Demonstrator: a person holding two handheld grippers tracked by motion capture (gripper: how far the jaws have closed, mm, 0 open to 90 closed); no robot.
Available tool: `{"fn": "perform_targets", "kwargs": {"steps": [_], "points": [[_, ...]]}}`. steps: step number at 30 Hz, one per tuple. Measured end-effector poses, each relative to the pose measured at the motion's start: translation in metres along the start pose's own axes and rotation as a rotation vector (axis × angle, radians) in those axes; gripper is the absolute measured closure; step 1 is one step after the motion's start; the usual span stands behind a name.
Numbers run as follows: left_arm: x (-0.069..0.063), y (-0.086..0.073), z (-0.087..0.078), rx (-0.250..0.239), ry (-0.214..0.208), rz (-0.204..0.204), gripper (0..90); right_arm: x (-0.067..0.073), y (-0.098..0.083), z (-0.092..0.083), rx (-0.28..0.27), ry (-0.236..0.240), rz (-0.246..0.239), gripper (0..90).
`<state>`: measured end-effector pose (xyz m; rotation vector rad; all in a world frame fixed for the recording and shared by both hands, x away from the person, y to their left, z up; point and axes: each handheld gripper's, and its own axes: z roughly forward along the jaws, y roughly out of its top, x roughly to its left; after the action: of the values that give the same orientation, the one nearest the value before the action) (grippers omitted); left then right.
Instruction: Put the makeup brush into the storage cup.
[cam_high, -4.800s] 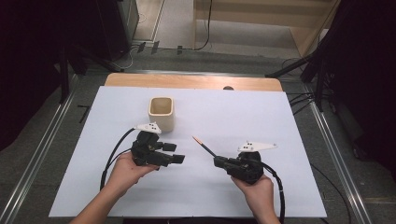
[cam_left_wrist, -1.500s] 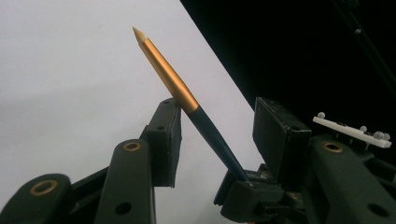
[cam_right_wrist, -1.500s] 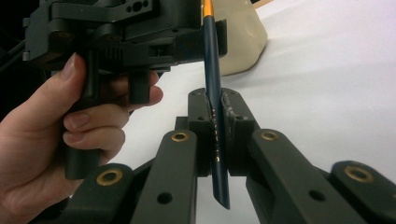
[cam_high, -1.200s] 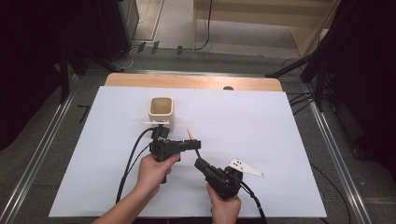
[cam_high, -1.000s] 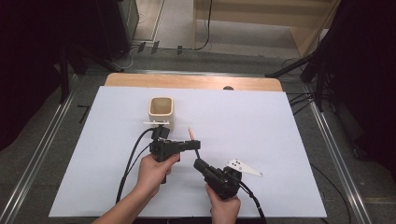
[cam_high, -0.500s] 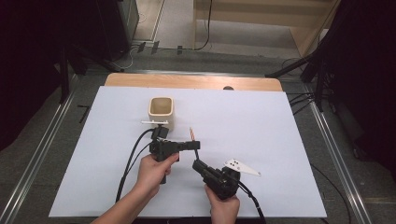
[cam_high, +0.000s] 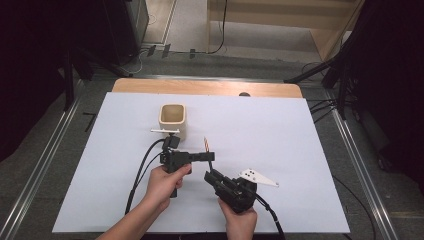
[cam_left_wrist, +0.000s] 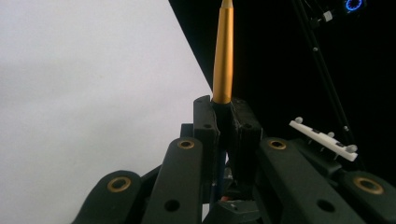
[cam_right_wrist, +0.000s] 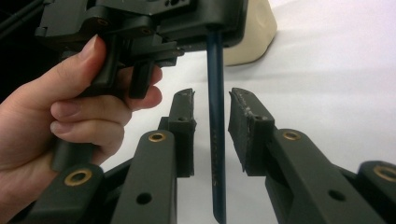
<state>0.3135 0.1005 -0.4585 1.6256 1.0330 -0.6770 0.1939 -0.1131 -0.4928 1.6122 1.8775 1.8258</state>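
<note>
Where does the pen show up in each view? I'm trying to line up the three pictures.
High view: the pen stands at centre, held by the left gripper, right of the cream cup.
Left gripper view: its gold end rises from between the shut fingers, at top centre.
Right gripper view: its dark blue shaft hangs between the open fingers.
Shared landmark: the white table cover.

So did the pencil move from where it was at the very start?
Yes. The pencil went left, toward the cream cup, and now stands in the left gripper.
</note>
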Motion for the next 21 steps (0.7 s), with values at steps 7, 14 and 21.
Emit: {"fn": "perform_targets", "kwargs": {"steps": [7, 14, 21], "points": [[-0.001, 0.004, -0.005, 0.001, 0.038, 0.036, 83.8, -0.005, 0.008, -0.003, 0.03, -0.016, -0.028, 48.2], [0.0, 0.006, -0.007, 0.027, 0.07, 0.064, 83.8, -0.008, 0.022, -0.002, 0.08, -0.007, -0.084, 38.1], [-0.002, 0.009, -0.011, 0.049, 0.091, 0.089, 83.7, -0.005, 0.035, 0.003, 0.151, -0.011, -0.159, 33.9]]}}
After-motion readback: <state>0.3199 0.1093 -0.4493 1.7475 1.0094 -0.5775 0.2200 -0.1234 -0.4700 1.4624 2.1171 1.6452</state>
